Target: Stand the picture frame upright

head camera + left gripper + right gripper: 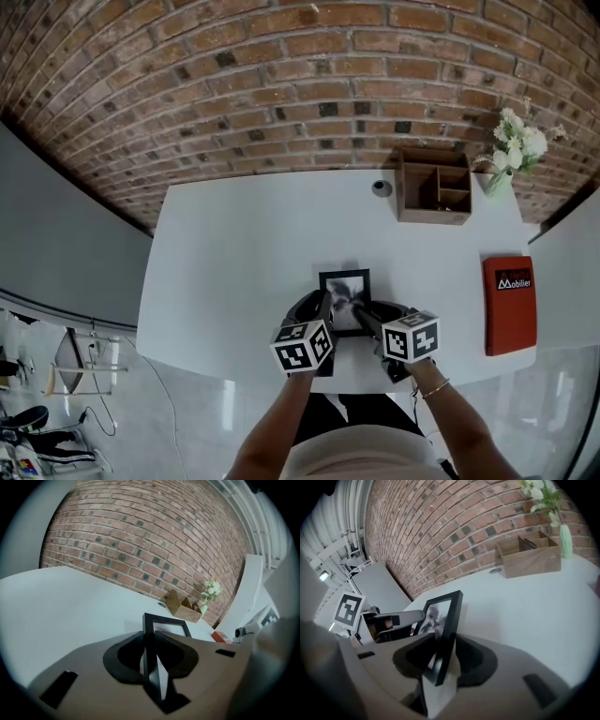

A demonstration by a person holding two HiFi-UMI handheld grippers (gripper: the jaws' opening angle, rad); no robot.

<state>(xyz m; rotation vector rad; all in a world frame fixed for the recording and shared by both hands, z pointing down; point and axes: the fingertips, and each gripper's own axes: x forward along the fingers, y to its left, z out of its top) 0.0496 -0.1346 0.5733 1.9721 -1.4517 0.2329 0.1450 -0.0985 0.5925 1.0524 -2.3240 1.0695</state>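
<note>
A small black picture frame (344, 298) with a grey photo stands steeply tilted near the front edge of the white table (234, 244). My left gripper (323, 317) is shut on the frame's left edge; in the left gripper view the black edge (150, 644) is pinched between the jaws of that gripper (151, 660). My right gripper (367, 321) is at the frame's right side. In the right gripper view the frame (446, 620) passes between the jaws of that gripper (440, 660), which stand wide with a gap on either side. A pale flap (436, 691) shows below the frame.
At the back of the table are a wooden desk organiser (433, 186), a small round grey object (381, 187) and a vase of white flowers (511, 155). A red case (509, 305) lies at the right edge. A brick wall runs behind the table.
</note>
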